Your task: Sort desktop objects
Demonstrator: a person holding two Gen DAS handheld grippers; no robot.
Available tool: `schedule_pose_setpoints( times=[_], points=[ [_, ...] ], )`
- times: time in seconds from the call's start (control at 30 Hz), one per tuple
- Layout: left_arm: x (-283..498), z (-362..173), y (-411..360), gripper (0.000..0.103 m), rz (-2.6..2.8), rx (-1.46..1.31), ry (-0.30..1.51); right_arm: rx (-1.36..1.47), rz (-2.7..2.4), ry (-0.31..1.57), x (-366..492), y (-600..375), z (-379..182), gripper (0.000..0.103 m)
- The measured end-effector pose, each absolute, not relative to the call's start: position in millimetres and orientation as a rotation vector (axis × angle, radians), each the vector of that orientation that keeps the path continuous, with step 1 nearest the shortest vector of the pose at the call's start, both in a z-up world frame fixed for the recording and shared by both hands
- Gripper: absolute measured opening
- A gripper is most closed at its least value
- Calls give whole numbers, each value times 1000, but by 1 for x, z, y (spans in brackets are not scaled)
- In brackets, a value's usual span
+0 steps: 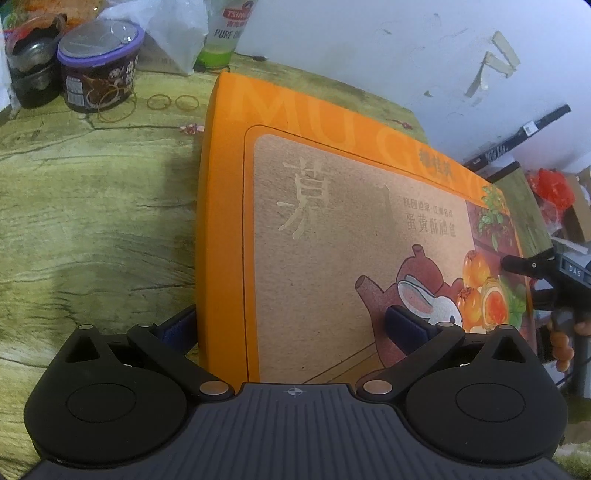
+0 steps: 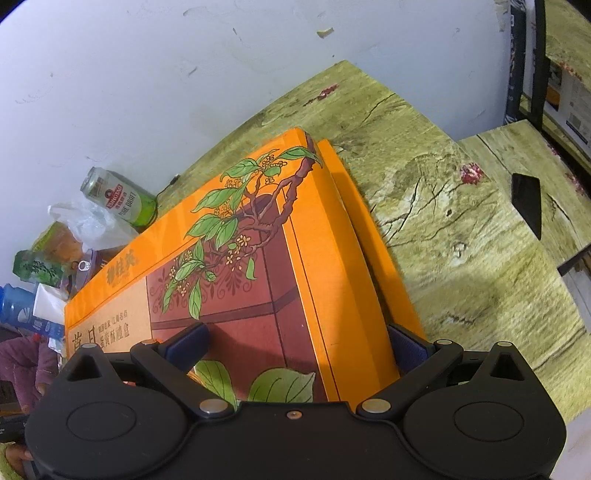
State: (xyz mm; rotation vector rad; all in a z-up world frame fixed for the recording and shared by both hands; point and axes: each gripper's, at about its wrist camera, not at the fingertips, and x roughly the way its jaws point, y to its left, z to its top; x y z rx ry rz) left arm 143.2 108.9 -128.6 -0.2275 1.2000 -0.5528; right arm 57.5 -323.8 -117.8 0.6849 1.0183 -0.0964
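A large flat orange gift box (image 1: 332, 229) with a teapot and rabbit picture lies on the green wood-pattern table (image 1: 92, 221). My left gripper (image 1: 295, 328) is open, its jaws set wide across the box's near left corner, one finger beside the left edge and one over the lid. My right gripper (image 2: 295, 347) is open and straddles the box's (image 2: 258, 258) right edge, one finger over the lid and one outside the edge. The right gripper also shows at the box's right end in the left wrist view (image 1: 517, 264).
At the back left stand a purple-lidded cup (image 1: 98, 70), a green beer can (image 1: 225, 33), a plastic bag (image 1: 173, 29) and rubber bands (image 1: 159, 101). The white wall (image 2: 184, 74) is close behind. A black object (image 2: 528, 206) lies on a lower table at right.
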Motion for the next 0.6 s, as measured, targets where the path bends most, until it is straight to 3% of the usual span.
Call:
schedule_pose_setpoints(
  times=[0.6],
  points=[
    [154,-136,89,103,-503,-252,1206,668,-54,1047,86,-350,-127,102]
  ],
)
